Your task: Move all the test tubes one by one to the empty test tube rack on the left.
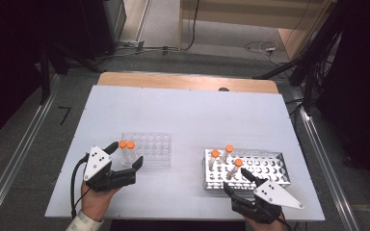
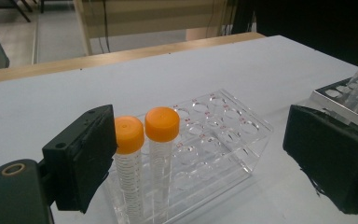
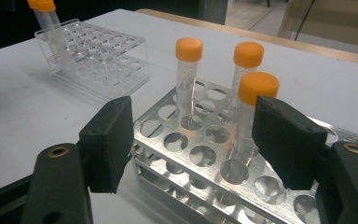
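The metal rack (image 1: 265,168) served as the landmark on the white table (image 1: 188,115). To its left, well apart, stood the clear plastic rack (image 1: 149,149), with bare tabletop between the two and nothing lying in that gap. Beyond the table's far edge ran a strip of wood (image 1: 188,81), and past it the floor with loose cables (image 1: 260,48).

The metal rack held three orange-capped tubes: one (image 3: 188,77) at its left end, a second (image 3: 246,70) just behind and to the right, and a third (image 3: 251,116) nearest the person. The rest of its round holes were vacant. The clear rack held two orange-capped tubes (image 2: 144,158) side by side at its left end.

The right gripper (image 3: 193,140) hung at the near edge of the metal rack, jaws spread wide; the nearest tube stood just beside its right pad (image 3: 284,140), not pinched. The left gripper (image 2: 196,158), far to the left of the metal rack, stood open around the clear rack's near end, its left pad (image 2: 86,156) close against the two tubes, the other pad (image 2: 328,158) well clear.
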A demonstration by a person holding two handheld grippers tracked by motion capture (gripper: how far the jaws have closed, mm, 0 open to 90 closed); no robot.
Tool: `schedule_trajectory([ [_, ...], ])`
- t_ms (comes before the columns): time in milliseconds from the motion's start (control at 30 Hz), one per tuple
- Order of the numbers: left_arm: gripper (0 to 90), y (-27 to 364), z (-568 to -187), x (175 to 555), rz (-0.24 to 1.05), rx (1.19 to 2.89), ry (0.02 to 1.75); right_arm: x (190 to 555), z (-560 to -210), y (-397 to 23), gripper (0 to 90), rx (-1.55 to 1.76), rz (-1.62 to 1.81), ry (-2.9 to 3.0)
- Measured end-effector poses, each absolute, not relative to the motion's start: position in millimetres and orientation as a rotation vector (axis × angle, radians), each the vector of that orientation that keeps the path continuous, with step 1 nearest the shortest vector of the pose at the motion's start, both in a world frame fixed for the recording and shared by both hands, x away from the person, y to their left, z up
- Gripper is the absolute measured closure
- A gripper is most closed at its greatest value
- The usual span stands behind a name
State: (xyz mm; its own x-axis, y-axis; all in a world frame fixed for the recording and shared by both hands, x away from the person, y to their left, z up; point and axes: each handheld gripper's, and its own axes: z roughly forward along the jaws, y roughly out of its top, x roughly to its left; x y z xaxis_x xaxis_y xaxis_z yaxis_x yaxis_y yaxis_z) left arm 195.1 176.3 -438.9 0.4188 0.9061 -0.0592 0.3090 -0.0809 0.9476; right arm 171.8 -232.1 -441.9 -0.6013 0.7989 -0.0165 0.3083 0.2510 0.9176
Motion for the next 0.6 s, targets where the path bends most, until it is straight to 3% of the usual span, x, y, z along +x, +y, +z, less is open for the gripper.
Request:
schedule_trajectory([
  [600, 11.0, 175.4, -440.8, 195.9, 0.704, 1.626, 1.090, 197.4, -457.5, -242.7, 29.6, 1.104, 1.250, 1.970],
])
